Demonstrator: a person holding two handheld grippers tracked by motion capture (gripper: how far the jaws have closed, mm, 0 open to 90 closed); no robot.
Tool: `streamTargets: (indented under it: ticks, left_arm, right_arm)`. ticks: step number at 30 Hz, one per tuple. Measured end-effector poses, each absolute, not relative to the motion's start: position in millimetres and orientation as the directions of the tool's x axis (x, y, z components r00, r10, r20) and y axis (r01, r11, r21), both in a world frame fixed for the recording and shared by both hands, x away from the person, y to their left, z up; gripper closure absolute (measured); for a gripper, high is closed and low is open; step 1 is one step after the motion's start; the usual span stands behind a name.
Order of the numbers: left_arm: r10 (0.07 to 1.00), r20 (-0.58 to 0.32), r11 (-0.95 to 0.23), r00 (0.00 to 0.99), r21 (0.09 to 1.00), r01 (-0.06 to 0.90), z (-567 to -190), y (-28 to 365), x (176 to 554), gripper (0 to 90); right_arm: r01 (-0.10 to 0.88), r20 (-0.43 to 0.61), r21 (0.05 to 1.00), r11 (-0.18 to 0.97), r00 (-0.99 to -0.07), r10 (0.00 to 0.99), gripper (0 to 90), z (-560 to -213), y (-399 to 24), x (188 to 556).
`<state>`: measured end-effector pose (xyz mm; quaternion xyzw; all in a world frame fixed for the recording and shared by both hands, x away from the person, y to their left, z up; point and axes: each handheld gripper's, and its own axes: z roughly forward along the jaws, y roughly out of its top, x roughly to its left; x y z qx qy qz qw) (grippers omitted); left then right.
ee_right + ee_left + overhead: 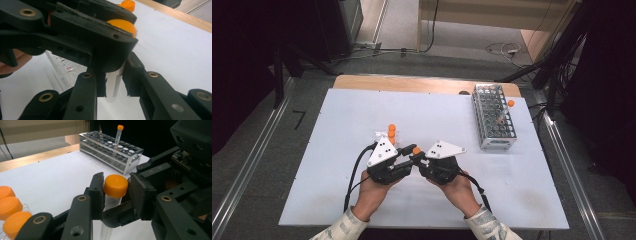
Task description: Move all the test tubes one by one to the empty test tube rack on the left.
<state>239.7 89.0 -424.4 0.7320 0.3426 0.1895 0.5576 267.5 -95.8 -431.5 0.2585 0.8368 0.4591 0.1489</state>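
Between both grippers, tube (113, 195) upright, cap (116, 185) uppermost.

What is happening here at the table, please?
A person holds a gripper in each hand above a white table. The right gripper clamps the body of a clear tube, and the left gripper is closed on its orange cap. More capped tubes lie nearby, and one stands in the metal rack.

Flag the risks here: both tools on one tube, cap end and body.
1. Left tool pinches the orange cap, right tool the tube body; any twist or pull apart could loosen the cap.
2. Spare capped tubes lie close behind the hands; a swing could knock them.
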Motion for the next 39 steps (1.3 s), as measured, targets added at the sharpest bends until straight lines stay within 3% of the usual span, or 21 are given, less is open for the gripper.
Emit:
streamTargets:
  ticks: [15,22,27,39]
  left_arm:
    - [0.715,-0.108,-0.138,0.69,0.947,0.291,-424.8,90.6,240.1,69.3]
    - [0.715,-0.112,-0.132,0.69,0.947,0.292,-423.6,91.4,239.5,69.7]
    - [0.717,-0.12,-0.121,0.687,0.949,0.292,-421.9,93.3,239.1,69.7]
    - [0.723,-0.148,-0.074,0.674,0.955,0.289,-414.6,104.8,238.9,69.7]
  right_arm:
    - [0.3,-0.005,0.845,0.443,-0.823,0.568,70.9,-431.7,-95.9,266.9]
    - [0.297,-0.008,0.835,0.462,-0.834,0.552,43.6,-432.2,-95.7,267.7]
    - [0.317,0.003,0.828,0.462,-0.827,0.562,31.9,-432.0,-97.4,269.8]
    - [0.346,0.014,0.819,0.457,-0.809,0.587,24.5,-433.4,-103.6,273.3]
